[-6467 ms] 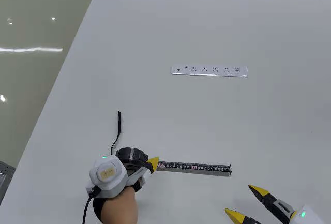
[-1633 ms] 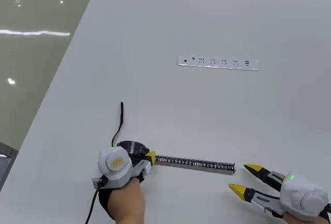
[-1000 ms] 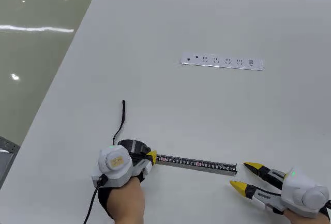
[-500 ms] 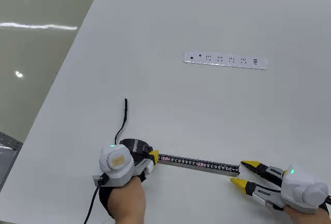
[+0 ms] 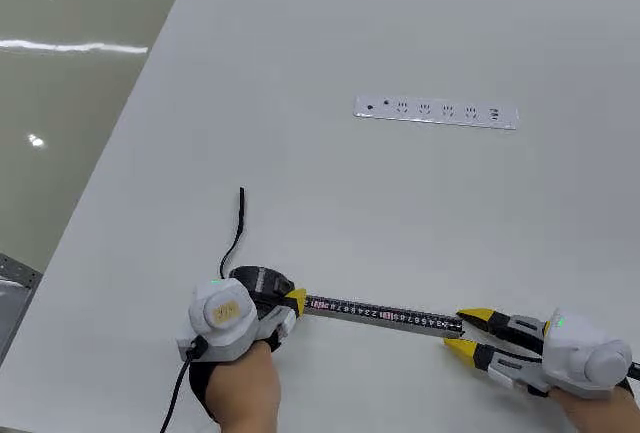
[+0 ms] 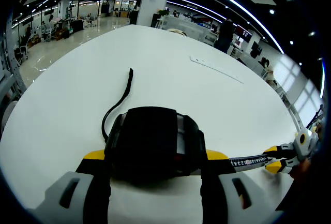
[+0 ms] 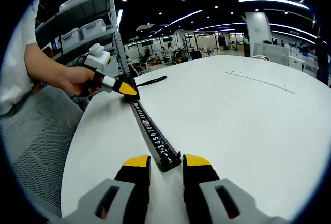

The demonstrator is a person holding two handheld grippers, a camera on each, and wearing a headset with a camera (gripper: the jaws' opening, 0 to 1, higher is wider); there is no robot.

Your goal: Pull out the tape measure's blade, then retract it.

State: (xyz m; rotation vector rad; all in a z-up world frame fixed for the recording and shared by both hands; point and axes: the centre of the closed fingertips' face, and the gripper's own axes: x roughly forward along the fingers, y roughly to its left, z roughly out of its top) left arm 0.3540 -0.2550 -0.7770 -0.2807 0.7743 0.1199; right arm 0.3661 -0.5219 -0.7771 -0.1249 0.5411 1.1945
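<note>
My left gripper (image 6: 155,155): jaws clamped on both sides of the black tape measure case (image 6: 155,133), which sits on the table (image 5: 420,33). My right gripper (image 7: 166,161): jaws narrowly apart, straddling the end hook of the blade (image 7: 149,125). Its own view shows a sliver of table between one tip and the blade, so no grip. Head view gives the layout: blade drawn out, lying flat along the table's near edge, case toward the left edge. Left gripper view catches the case's black strap (image 6: 116,102) trailing away. Power strip (image 5: 436,112) is well beyond, mid-table.
</note>
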